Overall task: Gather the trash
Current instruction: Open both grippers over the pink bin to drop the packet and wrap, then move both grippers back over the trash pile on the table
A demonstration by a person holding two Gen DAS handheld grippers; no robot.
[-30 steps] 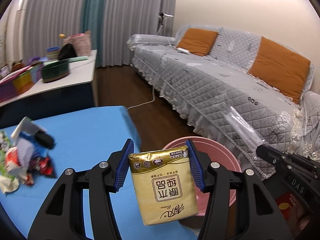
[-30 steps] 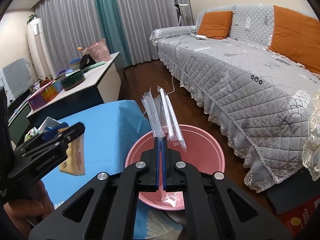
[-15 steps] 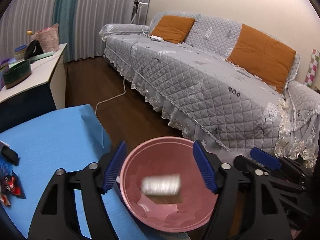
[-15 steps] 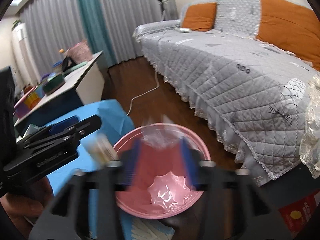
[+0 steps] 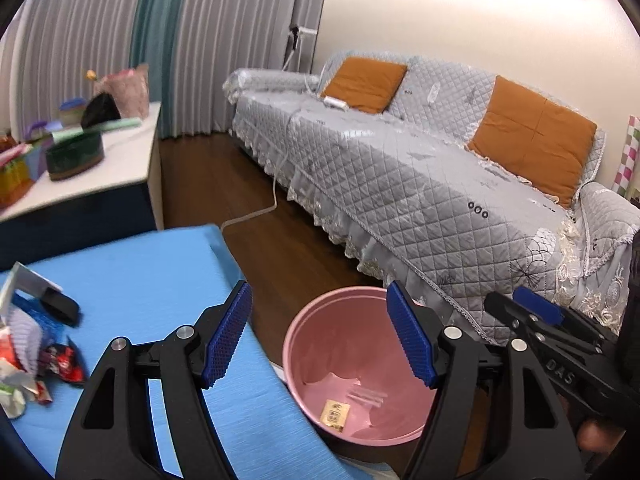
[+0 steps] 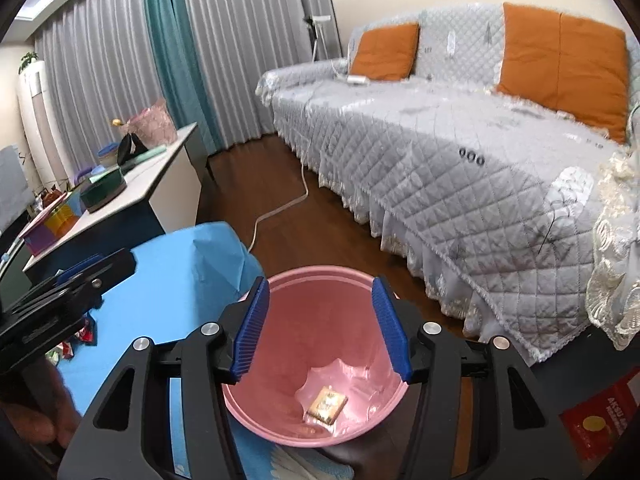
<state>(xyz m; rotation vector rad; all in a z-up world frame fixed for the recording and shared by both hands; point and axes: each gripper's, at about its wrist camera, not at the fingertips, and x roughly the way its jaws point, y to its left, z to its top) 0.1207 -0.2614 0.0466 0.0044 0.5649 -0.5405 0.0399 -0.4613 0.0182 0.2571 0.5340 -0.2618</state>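
A pink bin (image 5: 320, 332) stands on the floor beside the blue table (image 5: 140, 280); it also shows in the right wrist view (image 6: 320, 280). A yellow tissue pack (image 5: 335, 414) and clear plastic wrappers (image 5: 366, 396) lie at its bottom; the pack shows in the right wrist view too (image 6: 327, 399). My left gripper (image 5: 318, 336) is open and empty above the bin's near rim. My right gripper (image 6: 320, 330) is open and empty over the bin. A pile of wrappers (image 5: 36, 352) lies on the table at the left.
A grey quilted sofa (image 5: 420, 168) with orange cushions runs along the right. A white side table (image 5: 80, 176) with boxes and baskets stands at the back left. A white cable (image 5: 256, 212) lies on the wooden floor. A red box (image 6: 600, 420) sits at lower right.
My left gripper opened and dropped the yellow tissue pack into the bin. My right gripper opened and dropped the clear wrappers into the bin. Both now hang open over it.
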